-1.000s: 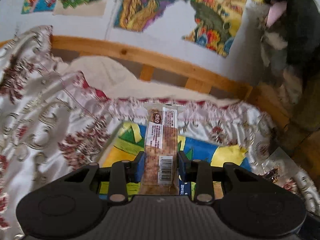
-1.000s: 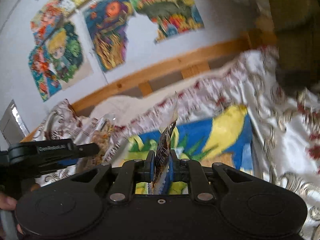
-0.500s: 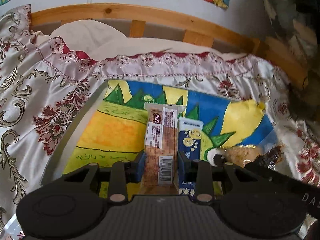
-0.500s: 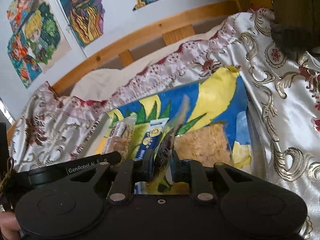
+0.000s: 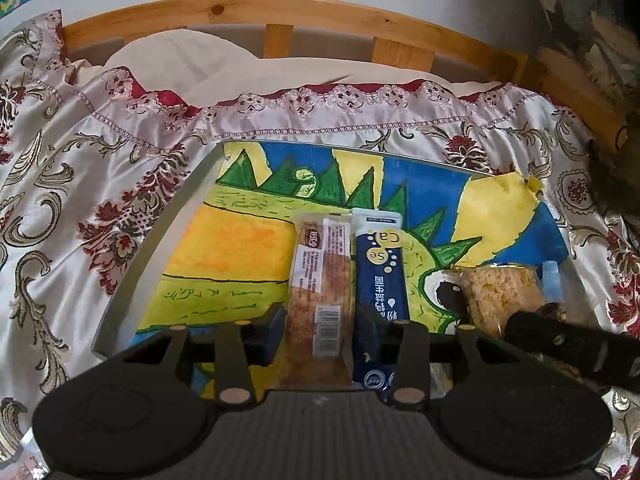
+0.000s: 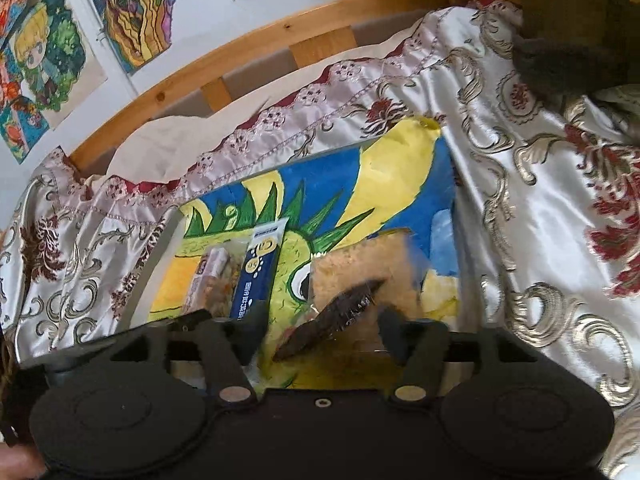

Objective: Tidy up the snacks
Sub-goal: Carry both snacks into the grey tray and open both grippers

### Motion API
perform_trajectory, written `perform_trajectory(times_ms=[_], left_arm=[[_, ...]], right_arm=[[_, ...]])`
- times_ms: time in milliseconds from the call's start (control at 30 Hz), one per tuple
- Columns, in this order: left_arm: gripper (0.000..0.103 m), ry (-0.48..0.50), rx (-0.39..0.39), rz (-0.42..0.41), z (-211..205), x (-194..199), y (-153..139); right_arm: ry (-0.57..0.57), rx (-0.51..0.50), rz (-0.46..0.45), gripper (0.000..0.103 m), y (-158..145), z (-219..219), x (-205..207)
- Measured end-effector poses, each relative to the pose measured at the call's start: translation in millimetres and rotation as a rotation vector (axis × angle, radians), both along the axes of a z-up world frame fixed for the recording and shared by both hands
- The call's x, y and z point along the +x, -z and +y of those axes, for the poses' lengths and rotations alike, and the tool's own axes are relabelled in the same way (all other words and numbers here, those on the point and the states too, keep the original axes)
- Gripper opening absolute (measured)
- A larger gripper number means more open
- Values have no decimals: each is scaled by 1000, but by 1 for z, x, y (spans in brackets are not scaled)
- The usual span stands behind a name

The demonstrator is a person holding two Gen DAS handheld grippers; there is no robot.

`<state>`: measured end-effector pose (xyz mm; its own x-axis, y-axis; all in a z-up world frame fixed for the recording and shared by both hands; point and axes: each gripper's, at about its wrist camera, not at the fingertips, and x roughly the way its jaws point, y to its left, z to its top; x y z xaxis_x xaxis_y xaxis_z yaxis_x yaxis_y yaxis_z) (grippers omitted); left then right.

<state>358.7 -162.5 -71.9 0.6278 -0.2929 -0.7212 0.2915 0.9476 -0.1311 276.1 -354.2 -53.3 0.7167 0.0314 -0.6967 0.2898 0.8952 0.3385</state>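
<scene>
A grey tray [image 5: 160, 248] lined with a painted dinosaur picture lies on the patterned bedspread. In it lie a brown snack bar [image 5: 320, 292] in clear wrap, a dark blue packet [image 5: 380, 276] beside it, and a yellow crisp-rice cake [image 5: 500, 292] to the right. My left gripper [image 5: 324, 332] straddles the bar; its jaws are opening and small gaps show at both pads. My right gripper [image 6: 322, 330] is opening wide. A dark flat snack packet [image 6: 336, 316] lies tilted and loose between its fingers, on the rice cake [image 6: 360, 264]. The bar [image 6: 212, 280] and the blue packet [image 6: 256, 272] sit to the left.
A satin bedspread [image 5: 100, 168] with red and gold flowers surrounds the tray. A wooden bed rail [image 5: 280, 12] and a white wall with paintings [image 6: 48, 56] stand behind. The right gripper's finger [image 5: 560, 340] reaches into the tray's right side.
Both grippers came down over the tray. The left jaws parted from the bar, which now lies in the tray. The right jaws spread wide and the dark packet tipped over.
</scene>
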Motion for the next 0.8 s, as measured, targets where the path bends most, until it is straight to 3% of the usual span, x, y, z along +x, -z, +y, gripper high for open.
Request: perform_trajectory(times_ms=[267,467,800], left_arm=[[83,-32,-28,-62,17,-25,-19],[96,-50,-66,-131,35,-52,-45],[102,-109,-146,-238,90,-116,-87]], right_arm=[[3,58,-46,89,-19,-10,-24],[-9,28,-128,98,-36,-4,-55],[0,-136,-318,102,-72,31,-123]])
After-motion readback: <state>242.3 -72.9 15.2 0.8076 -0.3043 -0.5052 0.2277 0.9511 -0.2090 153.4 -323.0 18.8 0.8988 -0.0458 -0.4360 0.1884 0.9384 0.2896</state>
